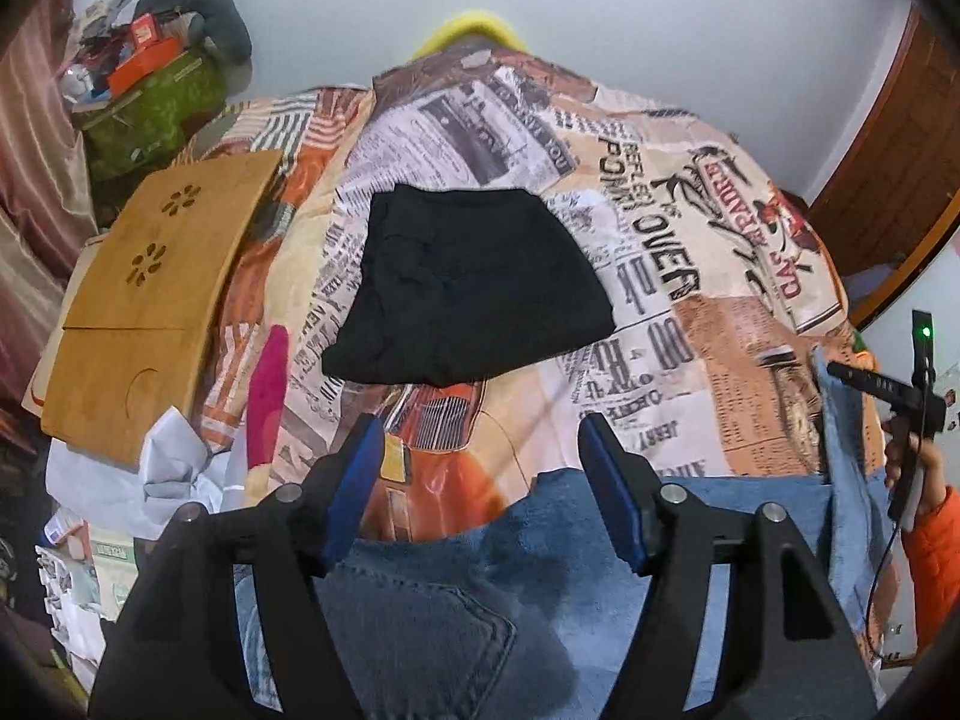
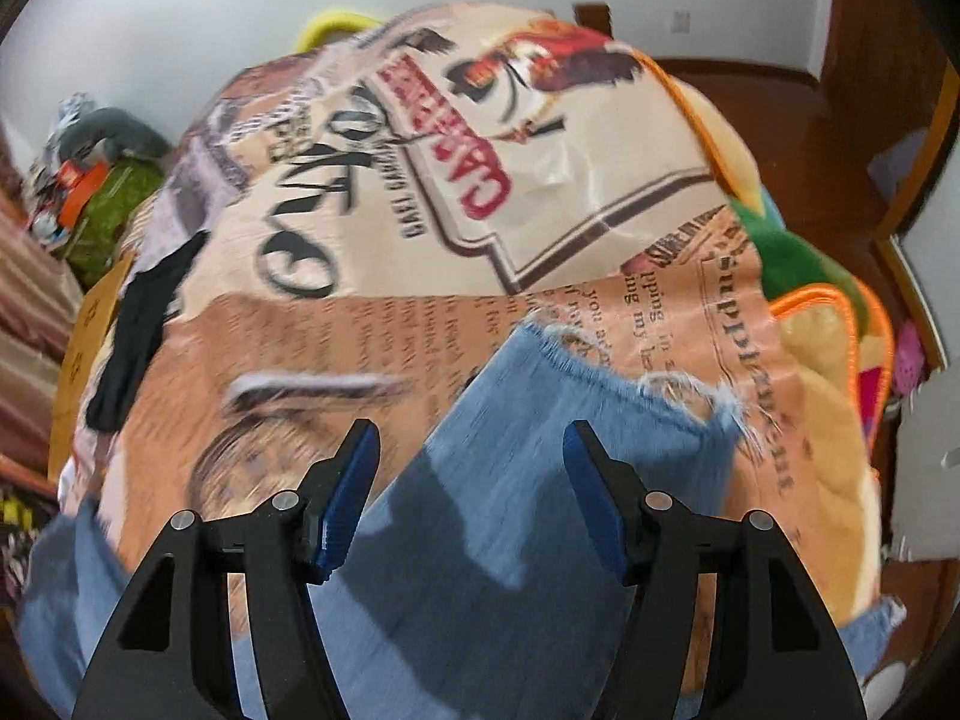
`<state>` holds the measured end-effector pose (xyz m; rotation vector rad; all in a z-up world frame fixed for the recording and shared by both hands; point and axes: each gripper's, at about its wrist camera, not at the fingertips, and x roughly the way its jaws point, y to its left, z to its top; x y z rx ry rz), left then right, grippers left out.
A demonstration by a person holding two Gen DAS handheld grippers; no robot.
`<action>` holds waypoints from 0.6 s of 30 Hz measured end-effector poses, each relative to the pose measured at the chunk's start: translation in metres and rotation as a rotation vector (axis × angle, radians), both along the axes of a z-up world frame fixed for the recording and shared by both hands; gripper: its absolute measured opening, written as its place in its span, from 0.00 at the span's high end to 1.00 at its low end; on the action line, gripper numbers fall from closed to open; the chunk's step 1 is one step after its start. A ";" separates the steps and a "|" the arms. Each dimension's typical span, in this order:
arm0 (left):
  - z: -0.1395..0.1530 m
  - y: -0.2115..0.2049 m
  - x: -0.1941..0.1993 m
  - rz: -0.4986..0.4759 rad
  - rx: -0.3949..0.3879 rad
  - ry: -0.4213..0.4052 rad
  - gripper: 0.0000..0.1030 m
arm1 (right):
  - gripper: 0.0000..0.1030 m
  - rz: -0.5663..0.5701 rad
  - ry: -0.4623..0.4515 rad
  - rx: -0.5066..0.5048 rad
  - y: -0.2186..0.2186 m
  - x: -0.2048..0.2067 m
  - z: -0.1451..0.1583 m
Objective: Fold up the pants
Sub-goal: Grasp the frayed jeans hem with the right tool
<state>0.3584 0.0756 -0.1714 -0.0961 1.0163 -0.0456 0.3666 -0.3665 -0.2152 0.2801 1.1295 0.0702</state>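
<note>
denim takes up the near part of both views: blue jeans (image 1: pixel 456 588) lie spread on a bed cover (image 1: pixel 654 276) printed with newspaper headlines and an orange car. in the left wrist view the left gripper (image 1: pixel 483 480) hangs over the waist end of the jeans, where a back pocket with stitched seams shows between the black arms; its blue-padded fingers (image 1: pixel 357 492) stand apart with nothing pinched between them, the cloth lying beneath them. farther up the cover sits a folded black garment (image 1: pixel 474 288), well apart from the jeans. a wooden board (image 1: pixel 150 300) with flower-shaped cutouts rests at the left edge of the bed, with white crumpled cloth (image 1: pixel 174 462) just below it and a cluttered pile (image 1: pixel 150 78) beyond. at the right edge of that view a hand (image 1: pixel 918 462) in an orange sleeve holds the right gripper (image 2: pixel 471 492) beside a raised fold of denim. in the right wrist view, which is blurred, that gripper is likewise open and empty, its pads (image 2: pixel 348 504) apart above a jeans leg whose frayed hem (image 2: pixel 630 378) lies on the cover ahead of the fingertips. a green and orange plush shape (image 2: pixel 804 276) sits at the right side of the bed.
</note>
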 end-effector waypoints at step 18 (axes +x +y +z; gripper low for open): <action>-0.020 -0.016 -0.026 -0.033 -0.071 0.117 0.35 | 0.92 -0.017 -0.034 0.024 -0.024 -0.015 0.003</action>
